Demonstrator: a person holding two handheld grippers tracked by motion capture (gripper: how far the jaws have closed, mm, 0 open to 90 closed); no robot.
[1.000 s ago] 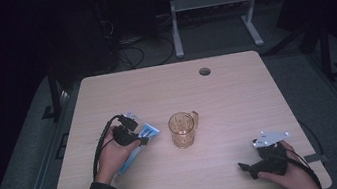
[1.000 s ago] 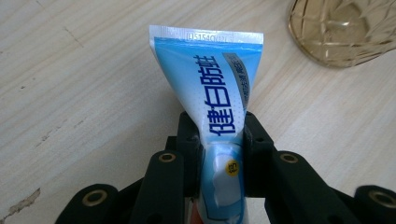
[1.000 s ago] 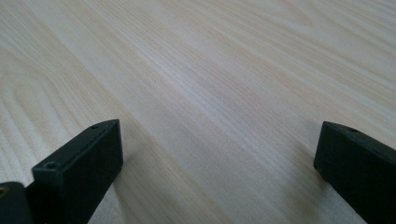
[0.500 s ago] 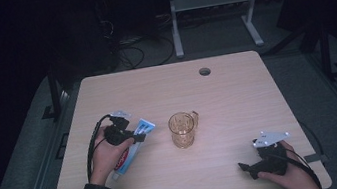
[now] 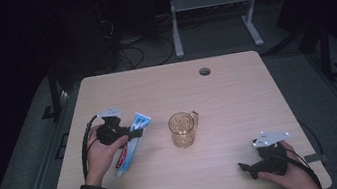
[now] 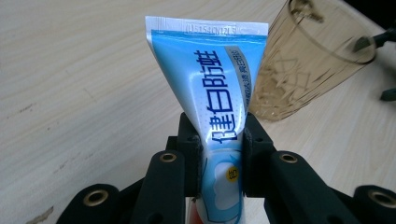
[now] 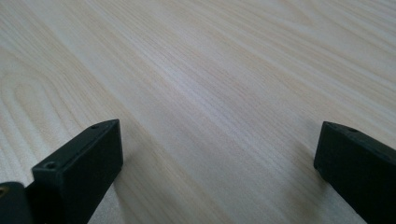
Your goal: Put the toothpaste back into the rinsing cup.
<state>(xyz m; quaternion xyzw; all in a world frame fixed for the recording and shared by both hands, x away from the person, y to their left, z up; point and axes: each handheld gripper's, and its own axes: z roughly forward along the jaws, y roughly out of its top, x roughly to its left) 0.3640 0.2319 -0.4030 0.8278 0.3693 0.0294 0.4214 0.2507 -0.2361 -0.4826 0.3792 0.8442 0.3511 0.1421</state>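
Note:
A blue and white toothpaste tube [image 5: 125, 157] is off the wooden table [image 5: 236, 89] at the left, with my left gripper [image 5: 134, 132] shut on its middle. In the left gripper view both pads press on the tube [image 6: 219, 88], whose crimped end points up and away. An amber glass mug [image 5: 182, 129] stands upright at the table's centre, and it sits just right of the tube [image 6: 308, 65] in that view. My right gripper [image 5: 246, 169] rests near the front right edge, and its jaws [image 7: 219, 154] stand wide open over bare wood.
A round cable hole [image 5: 204, 71] sits near the table's far edge. Behind the table stand a metal frame [image 5: 213, 2] and loose cables [image 5: 130, 54] on the dark floor. Bare wood lies between the mug and the right gripper.
The left hand has lifted the toothpaste tube a little and drifted left, away from the mug. The right hand has stayed where it was.

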